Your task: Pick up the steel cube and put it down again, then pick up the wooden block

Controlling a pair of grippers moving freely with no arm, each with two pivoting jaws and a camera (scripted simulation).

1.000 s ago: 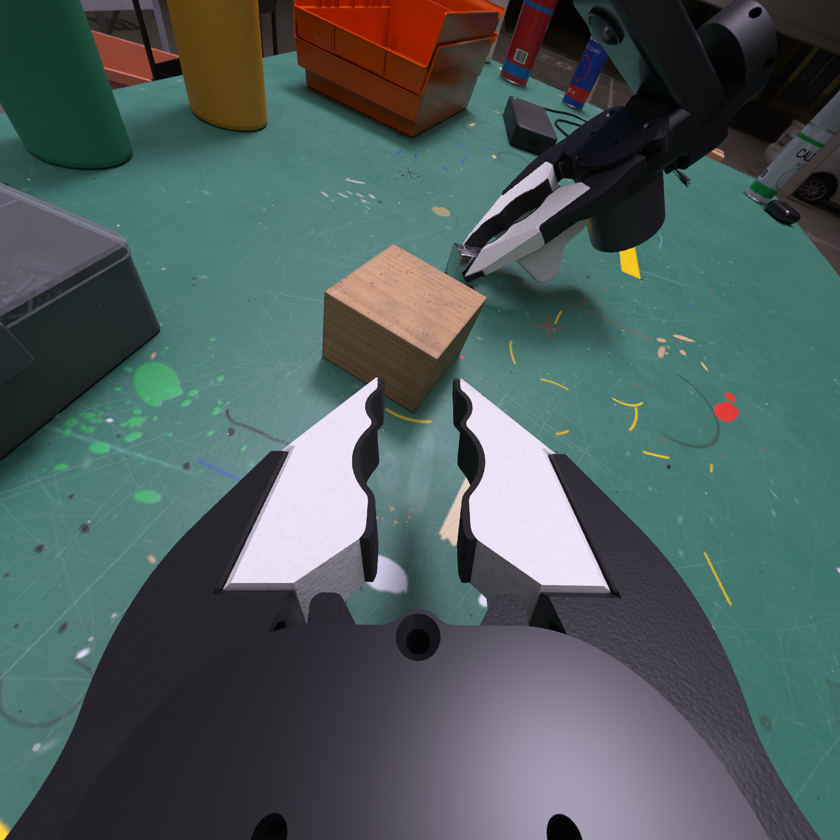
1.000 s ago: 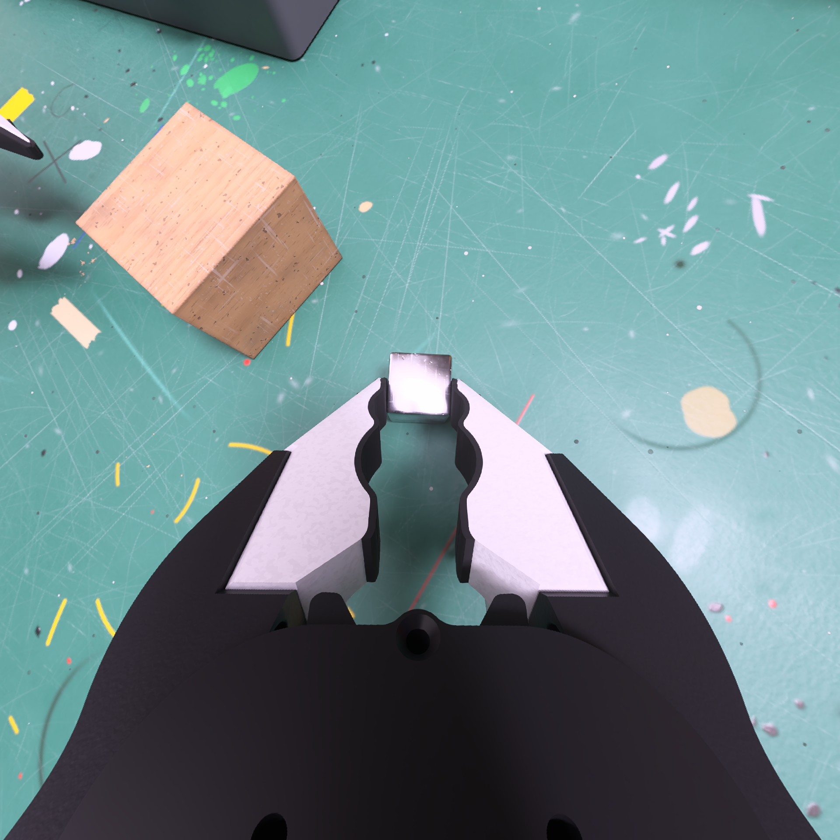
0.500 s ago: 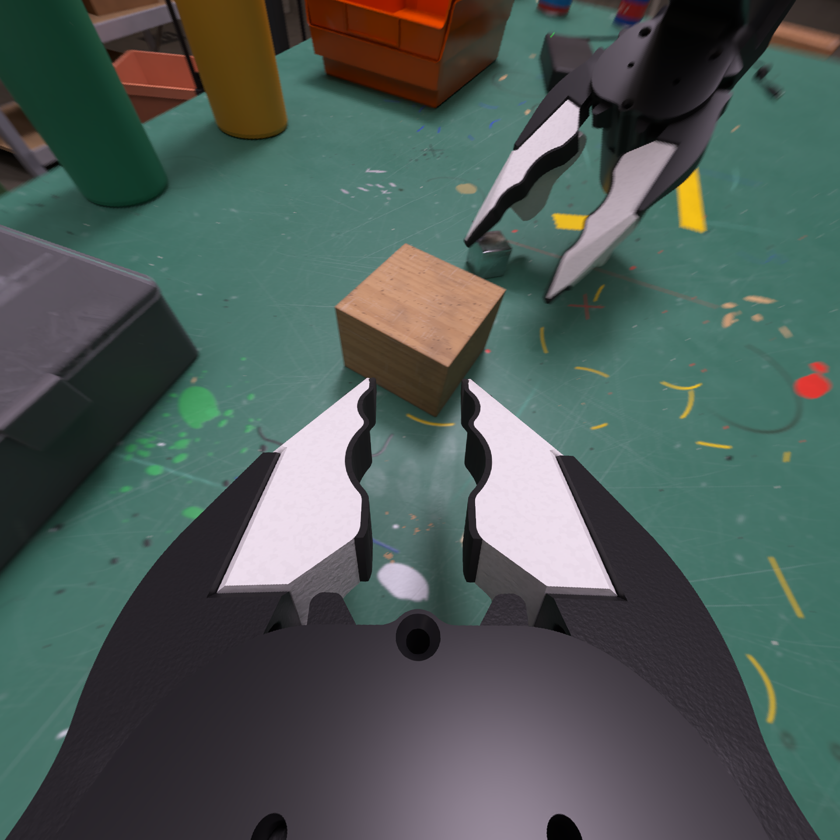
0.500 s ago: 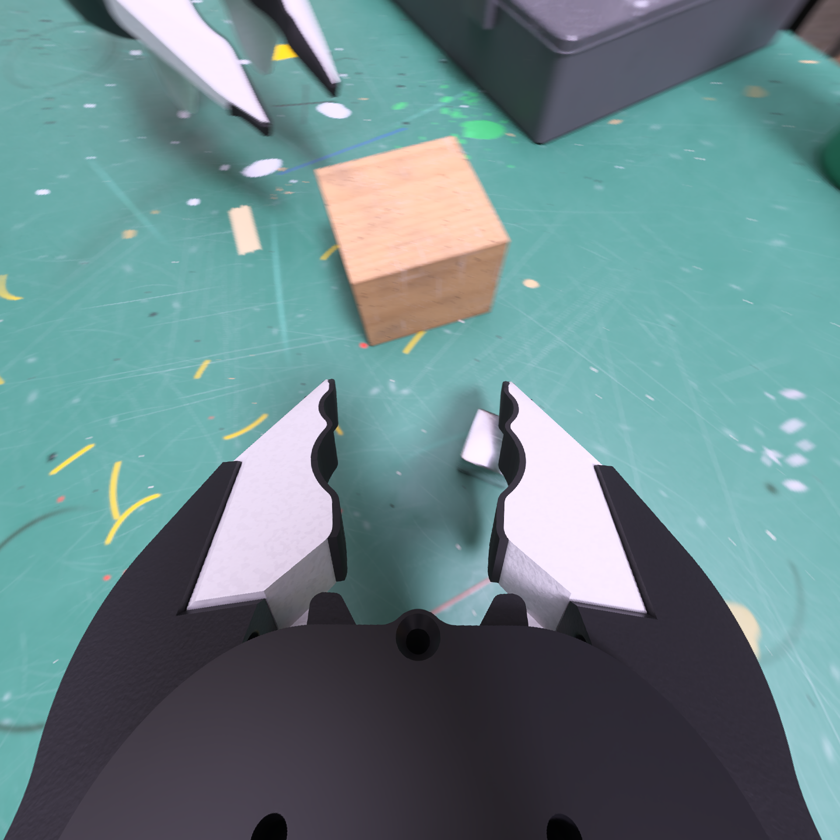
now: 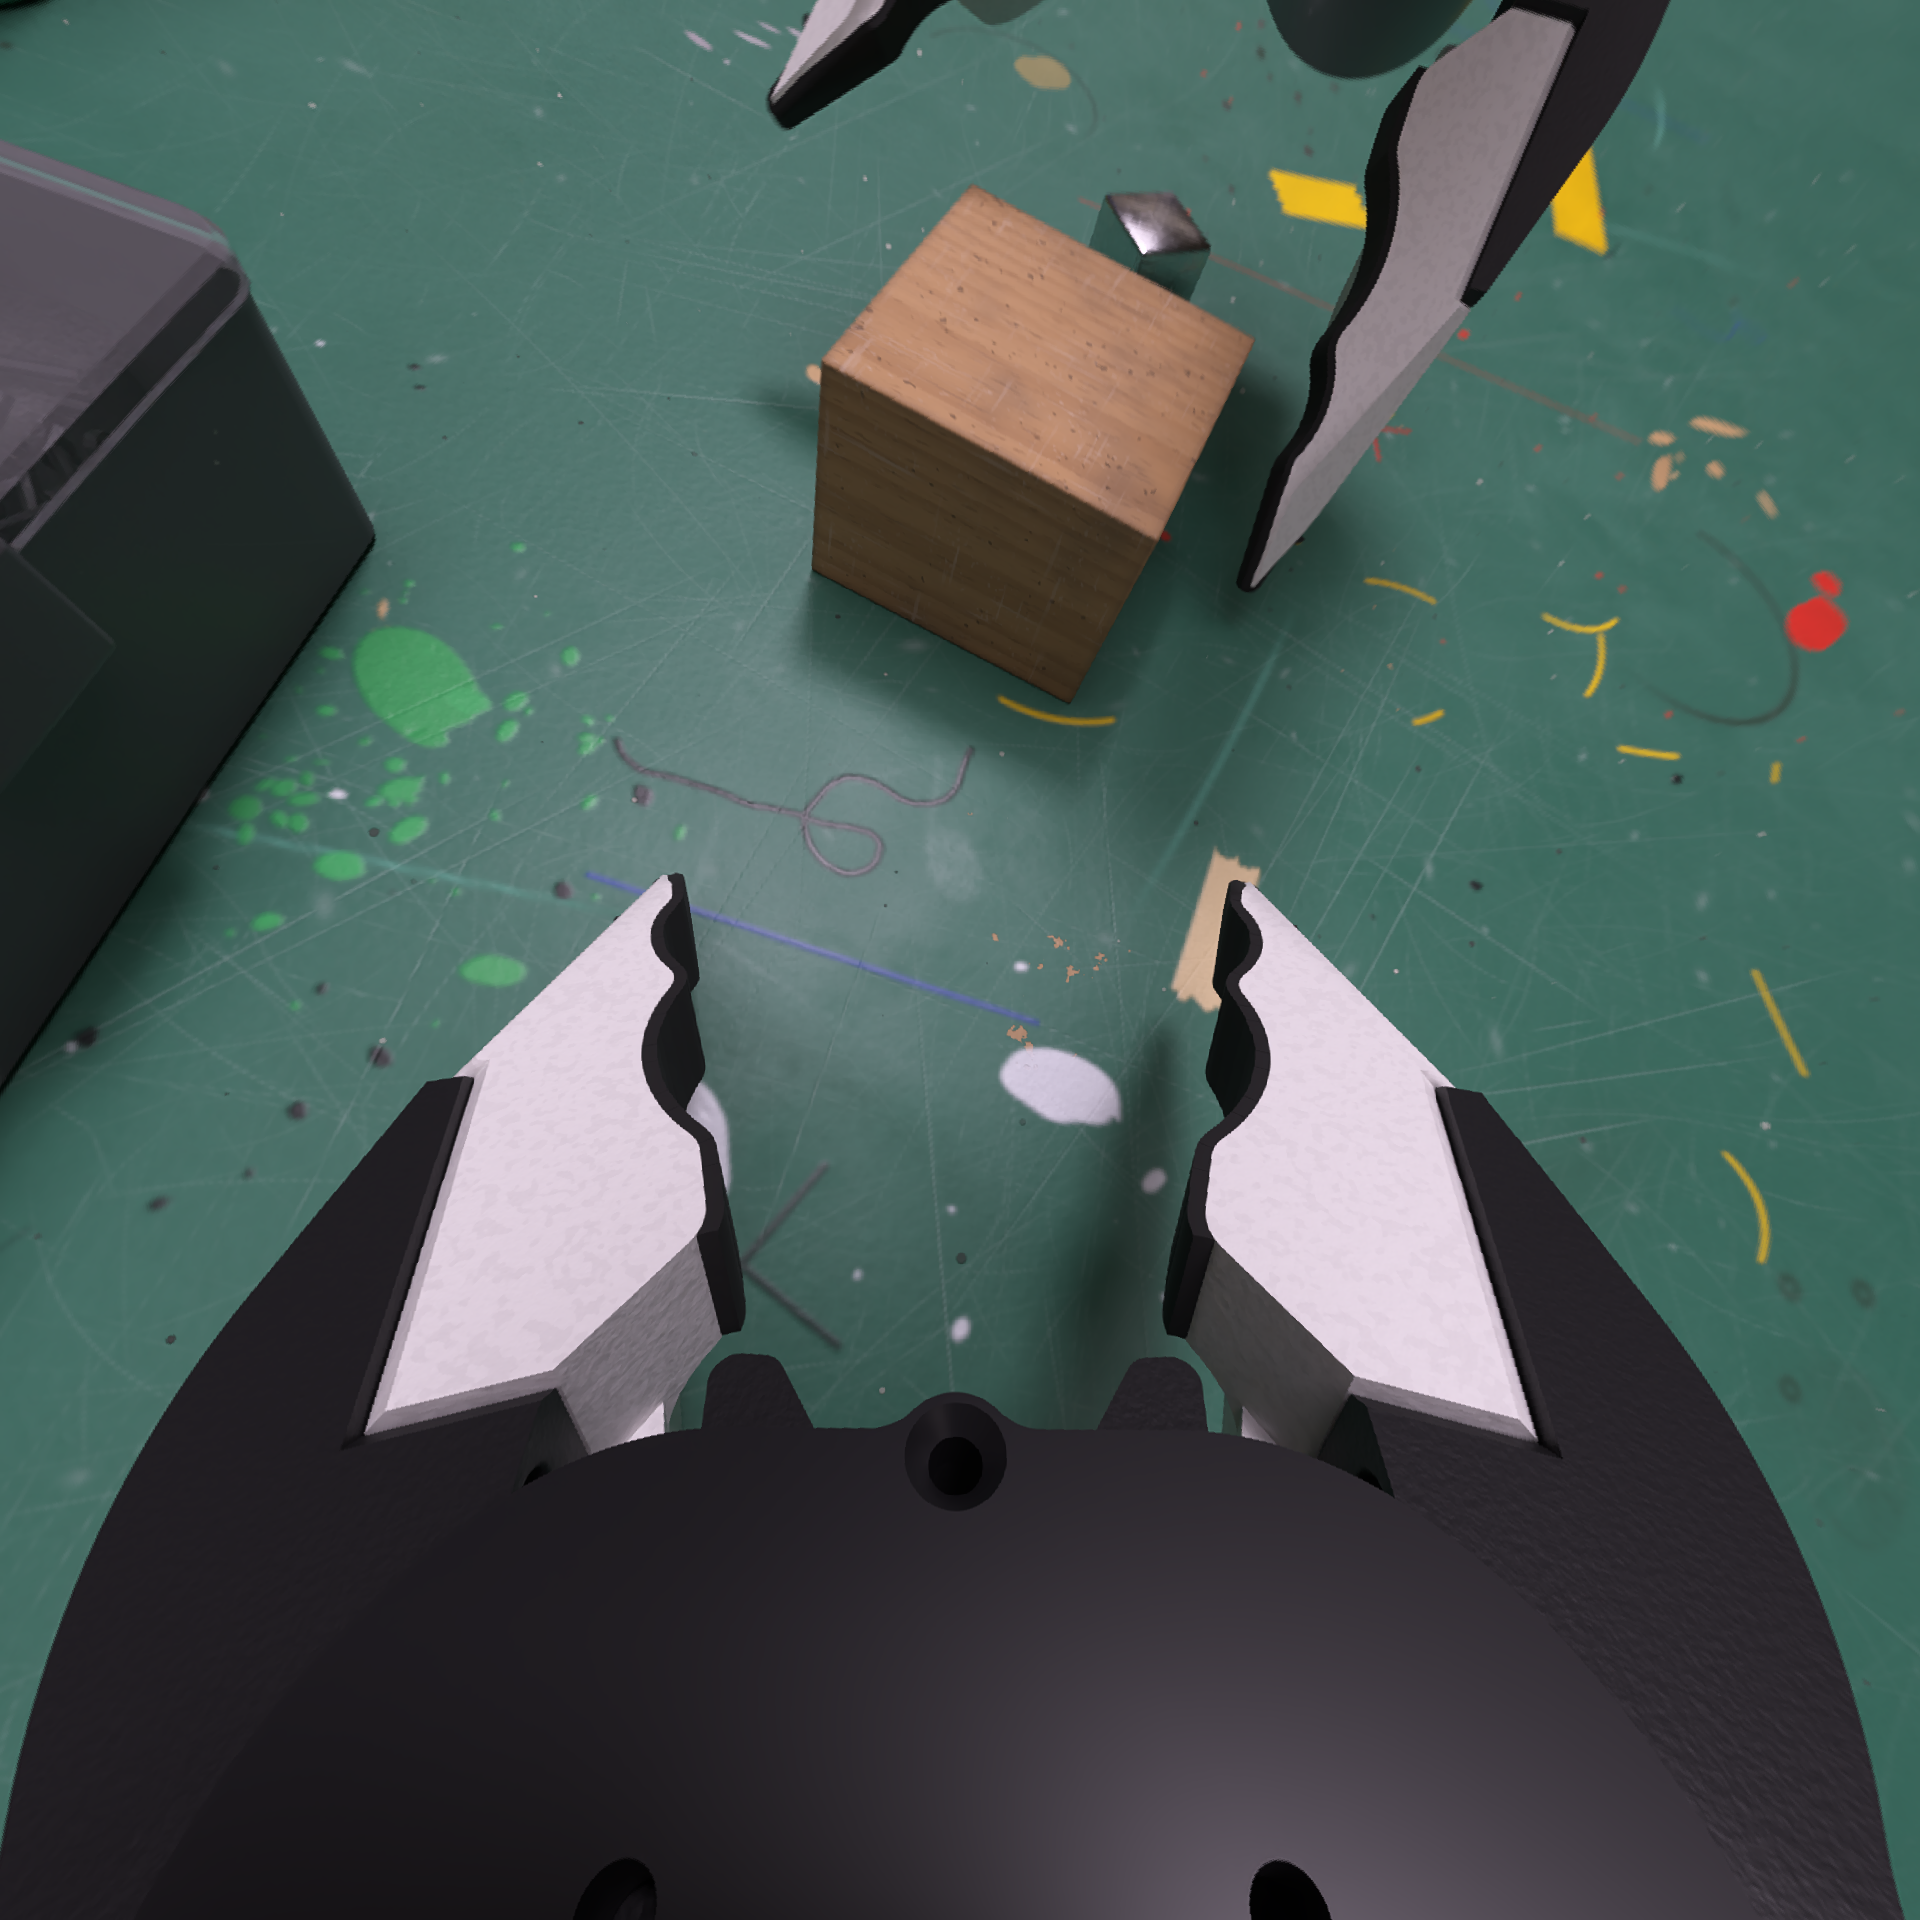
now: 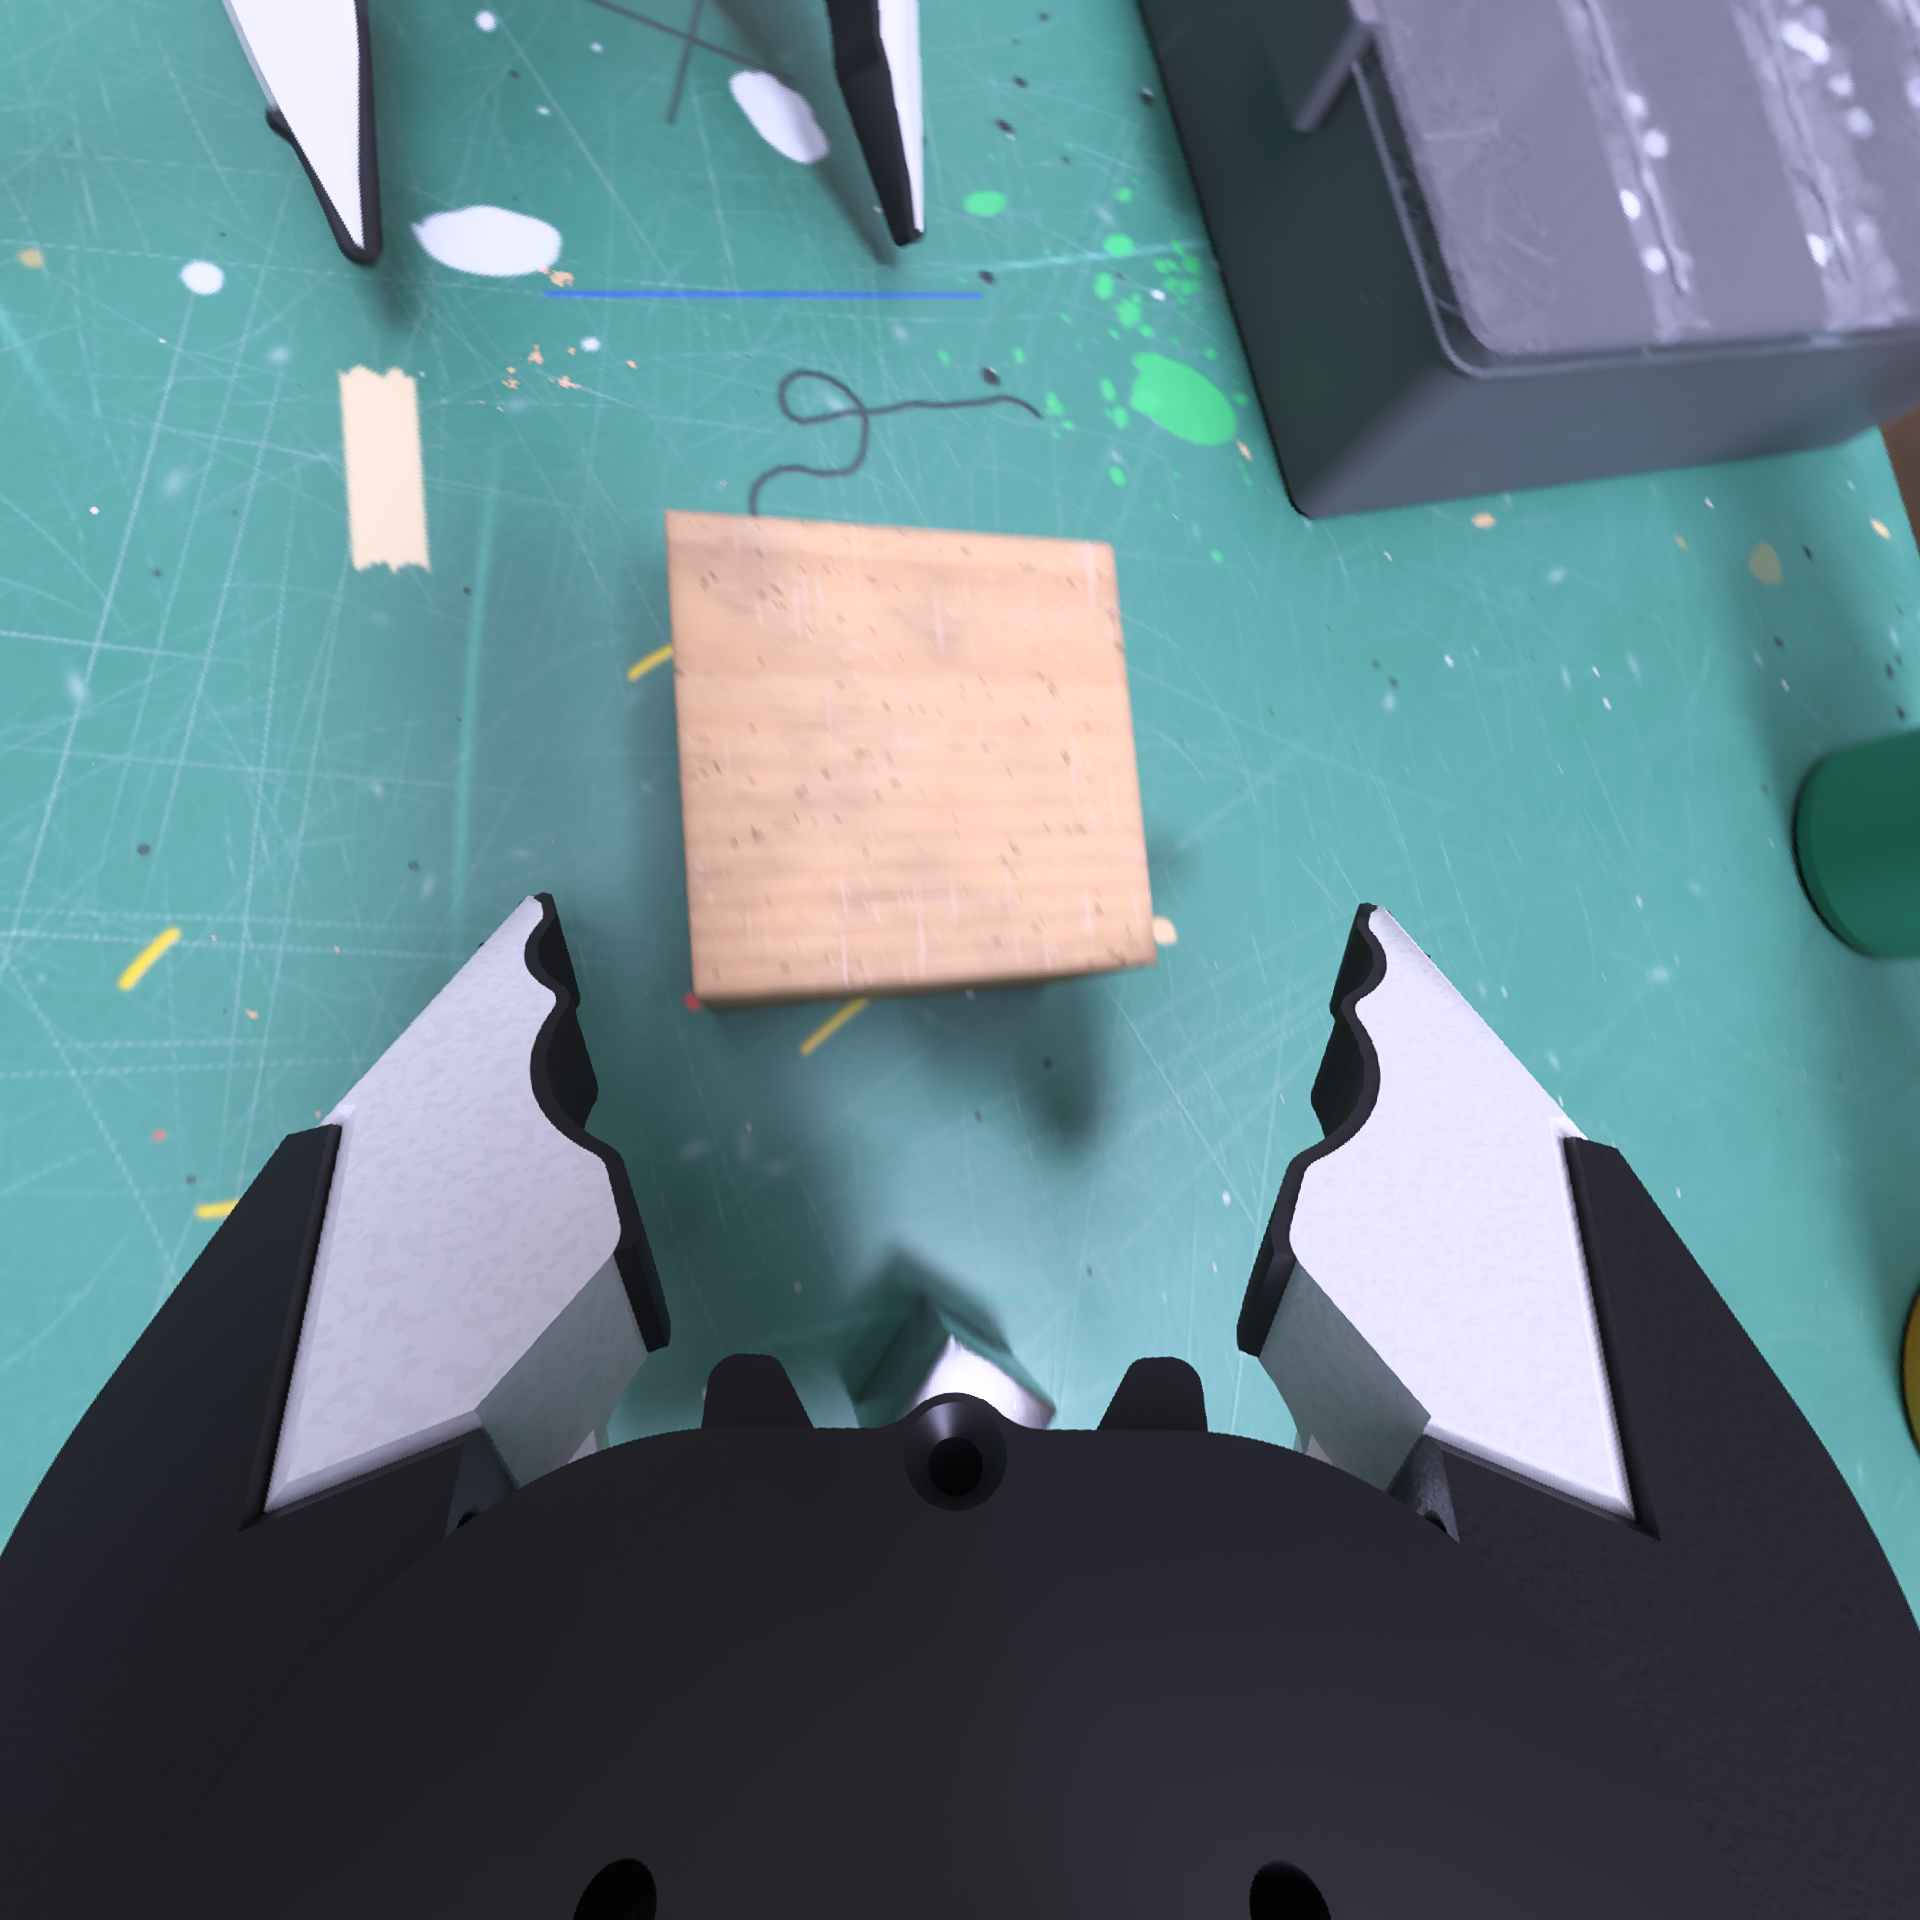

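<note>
The steel cube (image 5: 1151,237) sits on the counter (image 5: 1455,883) just behind the wooden block (image 5: 1023,436), partly hidden by it. The right hand-held gripper (image 6: 954,925) is spread wide above the block, holding nothing. The left hand-held gripper (image 5: 951,899) is also spread and empty. A dark grey case (image 6: 1579,260) stands nearby.

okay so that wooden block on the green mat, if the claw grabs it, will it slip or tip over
The wooden block is probably stiff and stable: it sits flat on the mat, about as wide as tall, so tipping seems unlikely. Its flat sides should suit the open right claw. Being wide, it likely leaves little spare opening.
</note>
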